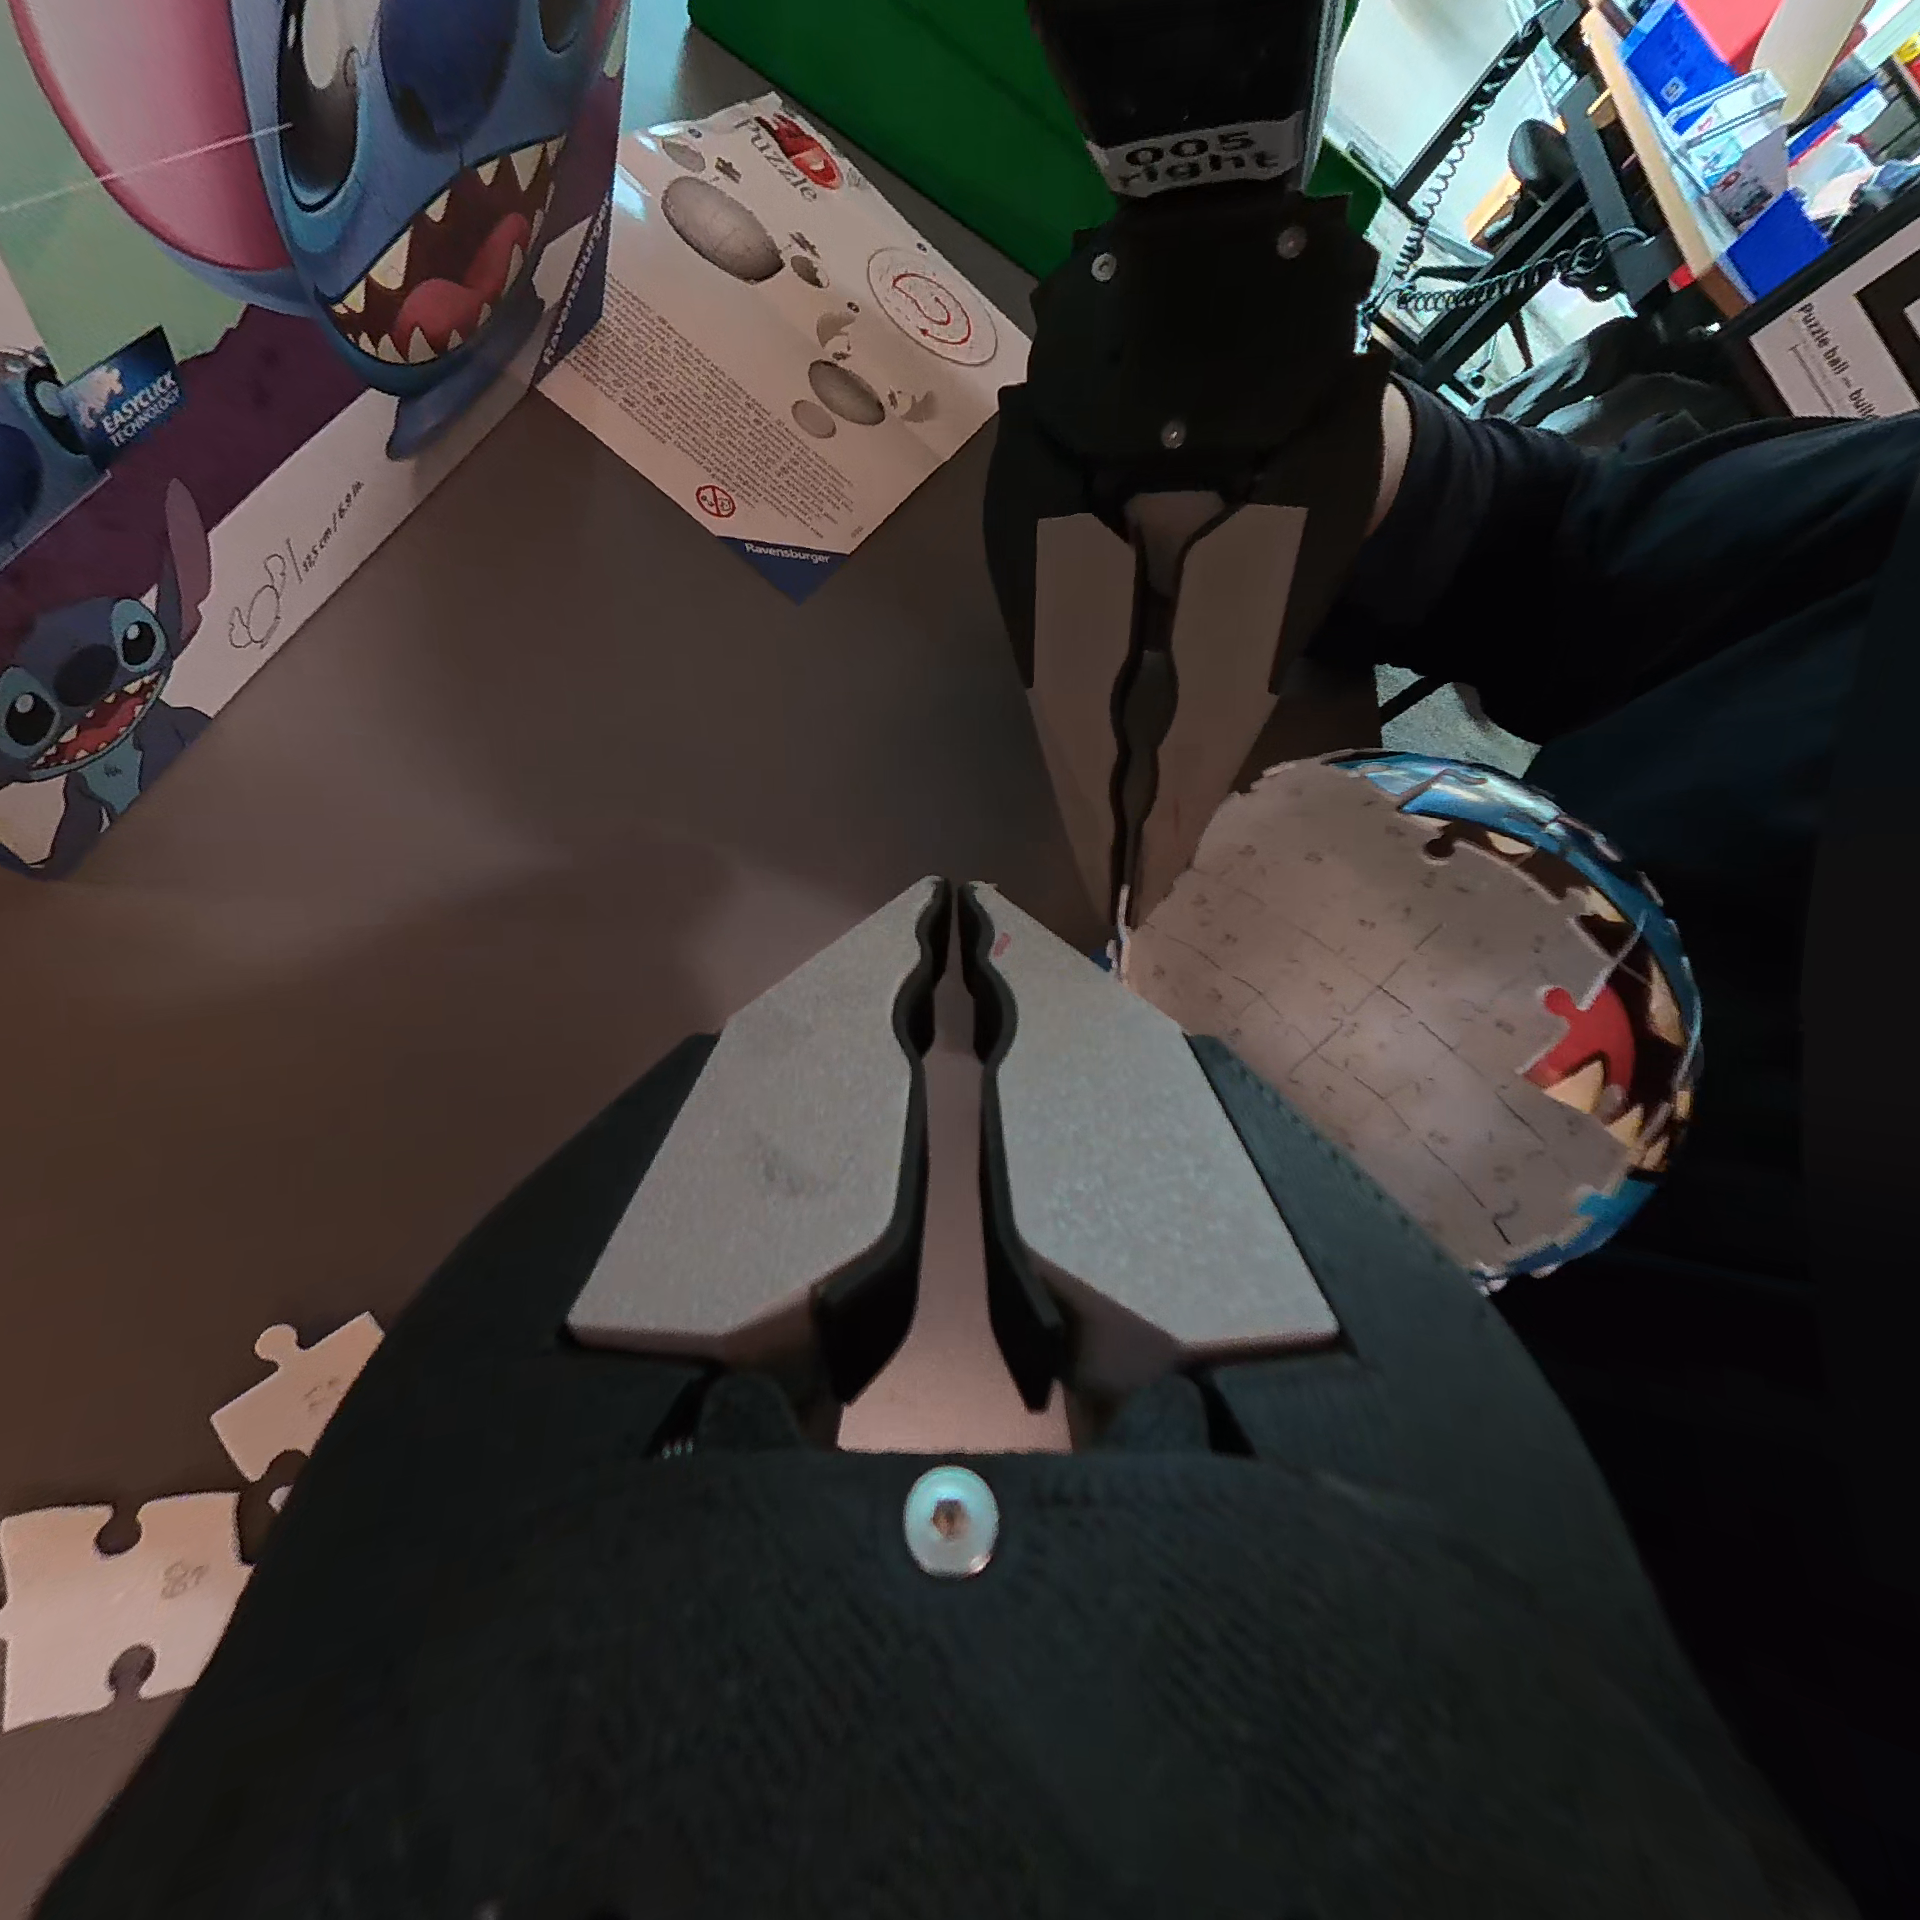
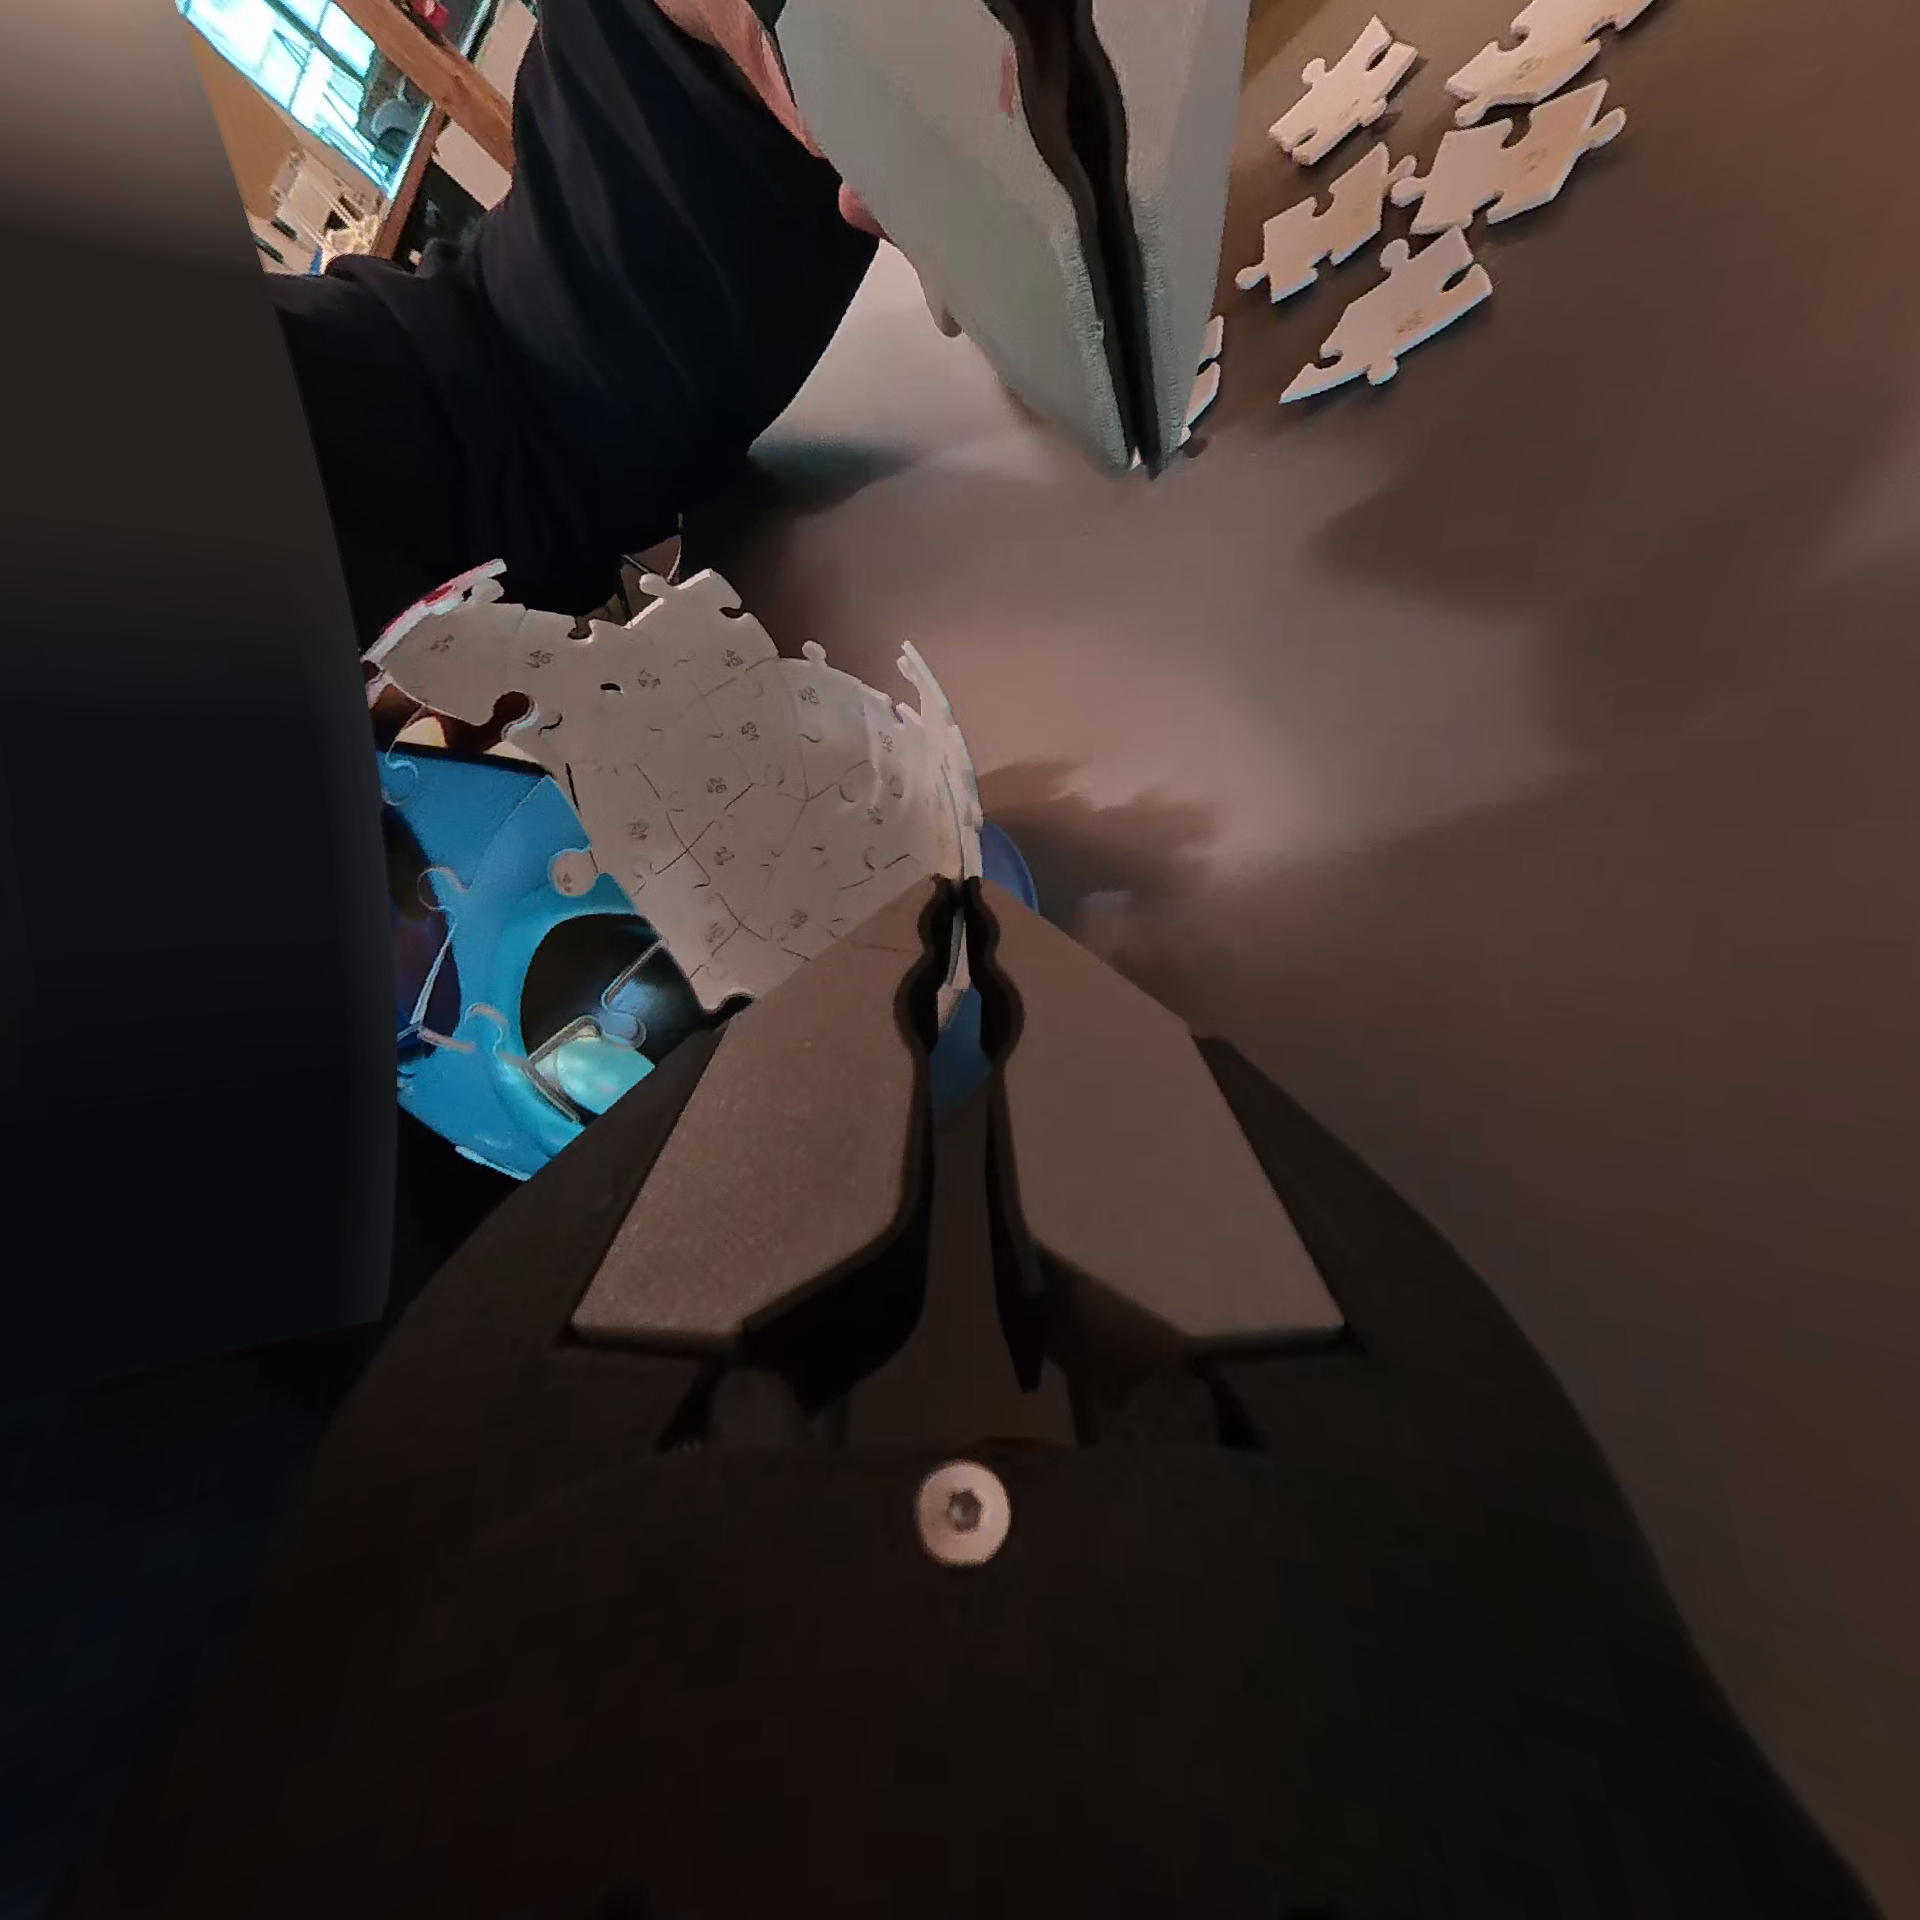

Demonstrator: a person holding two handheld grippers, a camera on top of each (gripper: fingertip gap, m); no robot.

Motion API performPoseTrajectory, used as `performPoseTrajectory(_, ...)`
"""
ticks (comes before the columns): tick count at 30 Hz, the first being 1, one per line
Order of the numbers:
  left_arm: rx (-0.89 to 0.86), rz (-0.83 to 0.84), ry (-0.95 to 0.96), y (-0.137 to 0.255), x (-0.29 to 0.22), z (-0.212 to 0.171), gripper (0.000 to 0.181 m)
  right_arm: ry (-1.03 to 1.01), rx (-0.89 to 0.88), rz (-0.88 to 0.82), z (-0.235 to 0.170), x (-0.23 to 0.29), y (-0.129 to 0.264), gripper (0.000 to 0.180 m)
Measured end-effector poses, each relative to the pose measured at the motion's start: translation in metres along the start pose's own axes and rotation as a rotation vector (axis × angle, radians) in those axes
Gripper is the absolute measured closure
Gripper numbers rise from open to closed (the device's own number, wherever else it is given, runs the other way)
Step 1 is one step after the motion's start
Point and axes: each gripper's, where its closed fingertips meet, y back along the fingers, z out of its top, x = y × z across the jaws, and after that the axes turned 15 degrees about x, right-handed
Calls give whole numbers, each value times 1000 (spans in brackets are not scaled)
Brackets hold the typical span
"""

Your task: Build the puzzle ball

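Your left tool [image 1: 958, 896] sits nearly shut and empty above the brown counter [image 1: 520, 831], your right tool [image 2: 961, 891] pinches the rim of the half-built puzzle ball [image 2: 748, 769] just beside it, and loose white pieces [image 2: 1392, 218] lie farther off.

Puzzle ball [image 1: 1382, 1018]: half-built shell, open side up, white numbered inside, blue printed outside.
Loose pieces [image 2: 1423, 187]: white backs up, scattered flat on table [image 2: 1455, 727].
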Motion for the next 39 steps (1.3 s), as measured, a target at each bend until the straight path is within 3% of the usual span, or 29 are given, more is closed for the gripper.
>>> performPoseTrajectory(39,10,1,-6,-2,-1,-1,181,-4,-20,0,0,-3,-5,180)
